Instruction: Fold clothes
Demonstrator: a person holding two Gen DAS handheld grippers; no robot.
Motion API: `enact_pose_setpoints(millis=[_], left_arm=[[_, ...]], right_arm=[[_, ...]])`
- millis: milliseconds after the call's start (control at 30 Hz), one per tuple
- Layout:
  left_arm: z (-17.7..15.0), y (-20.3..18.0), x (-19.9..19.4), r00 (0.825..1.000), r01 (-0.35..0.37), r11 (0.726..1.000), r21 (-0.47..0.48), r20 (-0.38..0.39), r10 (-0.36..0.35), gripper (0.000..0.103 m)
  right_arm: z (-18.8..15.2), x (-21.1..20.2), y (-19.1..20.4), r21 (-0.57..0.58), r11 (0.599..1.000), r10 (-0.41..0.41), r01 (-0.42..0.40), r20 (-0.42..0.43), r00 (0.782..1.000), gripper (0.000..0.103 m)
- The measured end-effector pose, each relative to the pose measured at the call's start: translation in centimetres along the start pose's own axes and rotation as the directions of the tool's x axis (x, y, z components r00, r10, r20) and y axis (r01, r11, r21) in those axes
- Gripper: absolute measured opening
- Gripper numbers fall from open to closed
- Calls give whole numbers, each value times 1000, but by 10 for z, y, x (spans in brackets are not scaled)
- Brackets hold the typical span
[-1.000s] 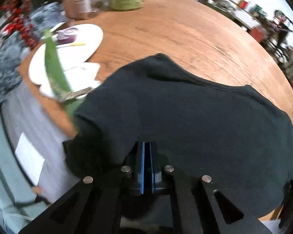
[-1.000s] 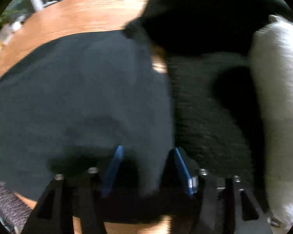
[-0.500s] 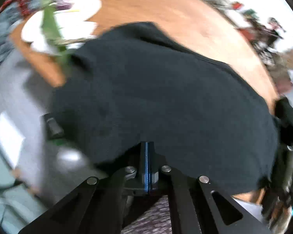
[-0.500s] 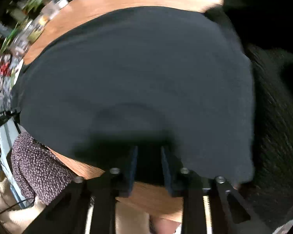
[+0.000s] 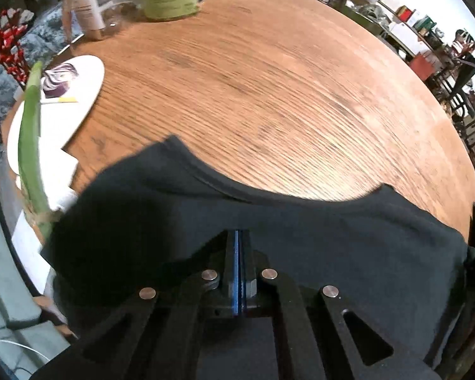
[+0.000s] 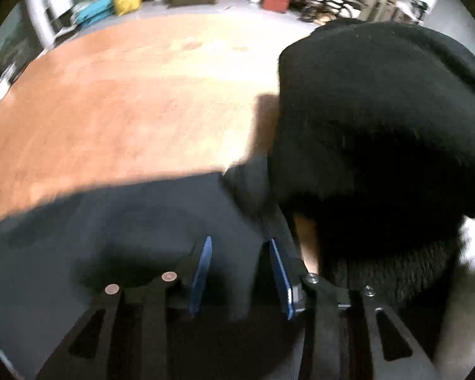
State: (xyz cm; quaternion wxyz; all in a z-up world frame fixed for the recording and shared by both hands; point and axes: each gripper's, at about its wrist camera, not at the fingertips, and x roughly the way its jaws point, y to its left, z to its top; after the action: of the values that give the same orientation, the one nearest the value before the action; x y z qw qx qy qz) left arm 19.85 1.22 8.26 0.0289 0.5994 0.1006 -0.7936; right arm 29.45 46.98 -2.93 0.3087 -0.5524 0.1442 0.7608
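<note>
The dark shirt (image 5: pixel 332 253) is spread over the near edge of the wooden table (image 5: pixel 269 95). Left tongs (image 5: pixel 239 243) are pinched together above it; right tongs (image 6: pixel 240 253), just reopened, are held apart over the cloth.

The middle and far right of the table (image 5: pixel 269 101) lie bare, so a gripper could pass freely there beyond the shirt (image 5: pixel 332 253). The far left is crowded: a plate (image 5: pixel 79 95) with a green leaf (image 5: pixel 28 145) leaning over it, and jars (image 5: pixel 171 0) along the far edge. On the right a heap of dark clothes (image 6: pixel 380 126) rises high and blocks that side; the shirt's corner seems to touch it, though blur hides the join.
</note>
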Motion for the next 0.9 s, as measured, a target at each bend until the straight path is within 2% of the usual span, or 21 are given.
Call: enact_pose_setpoints(millis=[100, 133, 200, 267, 300, 367, 433, 467, 533, 567, 633, 700, 767, 833, 900], left_arm=[[6, 22, 1, 999, 51, 996, -67, 8, -51, 3], [8, 31, 2, 998, 70, 992, -101, 12, -69, 3], [7, 39, -2, 994, 109, 982, -154, 24, -106, 3], [-3, 27, -15, 988, 150, 982, -111, 37, -147, 3], [-10, 16, -22, 988, 155, 985, -72, 38, -152, 3], [-33, -15, -28, 992, 127, 991, 28, 2, -127, 3], [-57, -47, -33, 995, 100, 986, 132, -41, -96, 3], [-73, -64, -33, 995, 89, 978, 187, -61, -79, 3], [-113, -99, -31, 995, 69, 951, 301, -95, -42, 3], [-127, -110, -28, 993, 73, 944, 322, -111, -39, 3], [-145, -120, -18, 988, 102, 949, 299, -145, -61, 2], [-157, -126, -18, 993, 72, 951, 300, -109, -40, 3], [-167, -129, -17, 994, 47, 948, 316, -107, -14, 3], [-175, -127, -16, 994, 53, 948, 314, -109, -20, 3], [-182, -124, -15, 993, 65, 950, 304, -110, -33, 3]], right_arm=[[12, 11, -30, 176, 982, 69, -66, -8, 998, 49], [14, 13, -34, 207, 976, 68, -64, -15, 998, 48], [10, 10, -32, 213, 975, 74, -66, -31, 997, 49], [2, 1, -27, 201, 975, 98, -90, -30, 995, 47], [-6, -13, -18, 159, 981, 117, -114, -8, 993, 47], [-26, -39, 10, 33, 986, 160, -161, 22, 987, 57], [-48, -61, 50, -127, 970, 213, -209, 14, 977, 56], [-60, -69, 75, -213, 948, 240, -235, 0, 971, 56], [-85, -81, 127, -370, 881, 299, -294, -45, 953, 55], [-97, -86, 153, -434, 838, 332, -329, -72, 941, 55], [-119, -86, 175, -473, 799, 363, -371, -112, 925, 54], [-87, -82, 234, -466, 783, 385, -413, -158, 909, 49], [-67, -71, 259, -471, 790, 360, -393, -164, 919, 48], [-50, -58, 278, -478, 799, 327, -365, -163, 931, 49], [-33, -46, 297, -485, 807, 294, -336, -162, 942, 53]])
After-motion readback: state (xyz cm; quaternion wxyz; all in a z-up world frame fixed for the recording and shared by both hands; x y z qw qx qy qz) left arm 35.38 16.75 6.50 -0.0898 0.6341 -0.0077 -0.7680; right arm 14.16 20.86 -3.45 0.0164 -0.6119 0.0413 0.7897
